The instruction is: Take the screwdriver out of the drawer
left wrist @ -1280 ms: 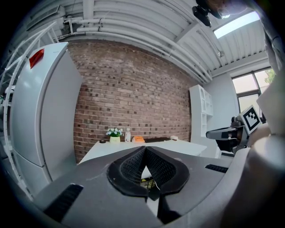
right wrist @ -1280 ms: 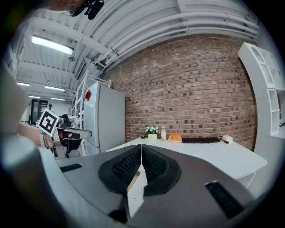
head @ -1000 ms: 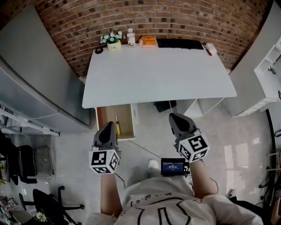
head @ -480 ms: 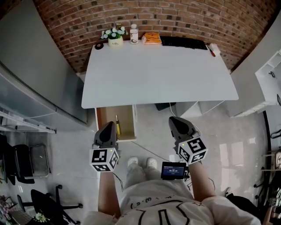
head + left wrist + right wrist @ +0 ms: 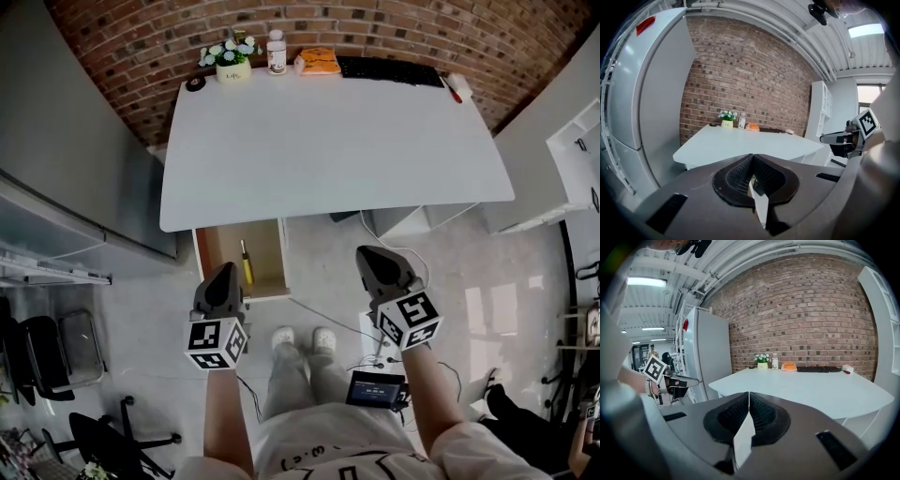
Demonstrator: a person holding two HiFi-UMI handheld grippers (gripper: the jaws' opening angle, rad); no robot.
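Yellow-handled screwdriver (image 5: 246, 262) lies in open wooden drawer (image 5: 216, 253) beneath desk (image 5: 328, 141), at 1 o'clock from left tool (image 5: 225, 274); left tool and right tool (image 5: 373, 257) both fully closed, holding nothing; risk: reaching in with jaws unopened, tips could knock screwdriver aside against drawer wall.

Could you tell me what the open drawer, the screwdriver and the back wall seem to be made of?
Drawer: probably wood or laminate; matt brown inside, white sides.
Screwdriver: handle looks like yellow plastic, though too small to confirm.
Back wall: bare red brick, with visible mortar joints.
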